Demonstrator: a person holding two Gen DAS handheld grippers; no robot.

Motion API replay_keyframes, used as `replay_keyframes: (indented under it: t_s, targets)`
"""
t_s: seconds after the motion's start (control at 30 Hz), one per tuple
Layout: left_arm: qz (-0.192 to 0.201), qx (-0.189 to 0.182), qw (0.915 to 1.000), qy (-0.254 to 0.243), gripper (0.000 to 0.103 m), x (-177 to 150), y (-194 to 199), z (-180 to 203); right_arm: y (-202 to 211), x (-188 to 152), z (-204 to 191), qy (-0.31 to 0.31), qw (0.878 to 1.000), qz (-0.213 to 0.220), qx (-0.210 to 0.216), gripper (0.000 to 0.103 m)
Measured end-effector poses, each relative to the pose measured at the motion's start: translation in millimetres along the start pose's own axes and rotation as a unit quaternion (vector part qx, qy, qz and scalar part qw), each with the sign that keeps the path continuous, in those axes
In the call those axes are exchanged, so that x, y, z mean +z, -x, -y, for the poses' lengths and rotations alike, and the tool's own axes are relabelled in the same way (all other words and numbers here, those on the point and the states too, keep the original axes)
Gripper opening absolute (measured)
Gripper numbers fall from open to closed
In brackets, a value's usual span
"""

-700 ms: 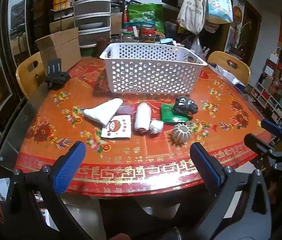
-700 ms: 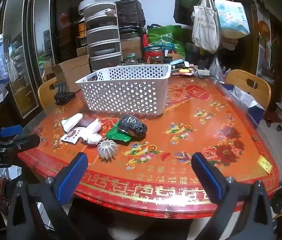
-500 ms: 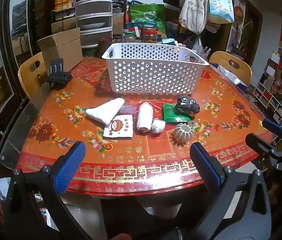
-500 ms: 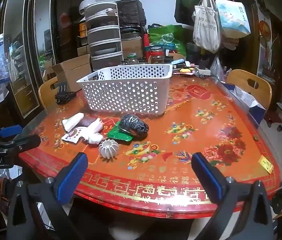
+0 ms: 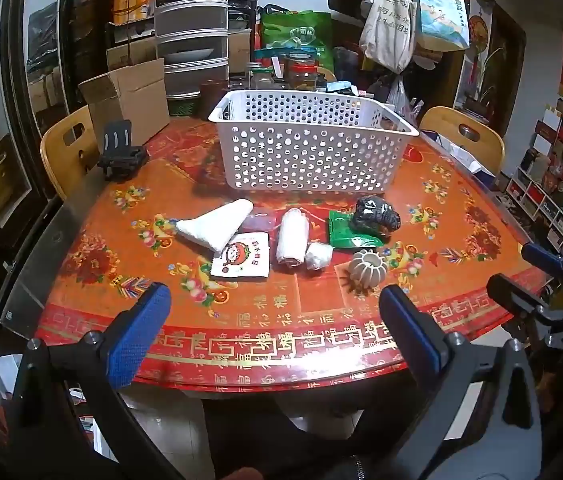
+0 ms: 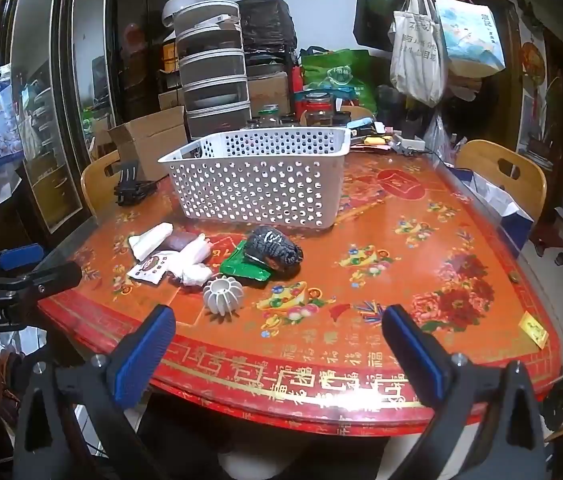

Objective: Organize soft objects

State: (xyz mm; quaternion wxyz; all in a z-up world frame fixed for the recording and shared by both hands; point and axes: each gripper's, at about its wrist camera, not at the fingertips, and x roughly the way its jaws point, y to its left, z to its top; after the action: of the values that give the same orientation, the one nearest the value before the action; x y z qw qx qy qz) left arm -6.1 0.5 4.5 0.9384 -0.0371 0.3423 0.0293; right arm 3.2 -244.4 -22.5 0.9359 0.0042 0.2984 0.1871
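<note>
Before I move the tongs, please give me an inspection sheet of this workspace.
Surface: round red table, glossy, flower print.
Job's things: white basket upright; folded cloth, white roll, wad, sachet, green packet, dark bundle on the packet, ribbed ball loose in front.
Clutter: black stand, cardboard box, jars.
Tongs: left tongs and right tongs open, empty, at the near edge.
Cables: nothing seen.
Surroundings: chairs, drawer tower, hanging bags.
</note>
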Motion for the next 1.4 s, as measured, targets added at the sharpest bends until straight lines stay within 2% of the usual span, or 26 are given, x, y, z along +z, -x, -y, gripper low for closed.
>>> replay_keyframes:
  t_s: [1.4]
  targets:
    - [0.003,0.001,1.0,0.002,0.103,1.9,4.6,-3.0,1.5,-2.0,-0.2,0.0,1.0,-0.003,0.005,0.103]
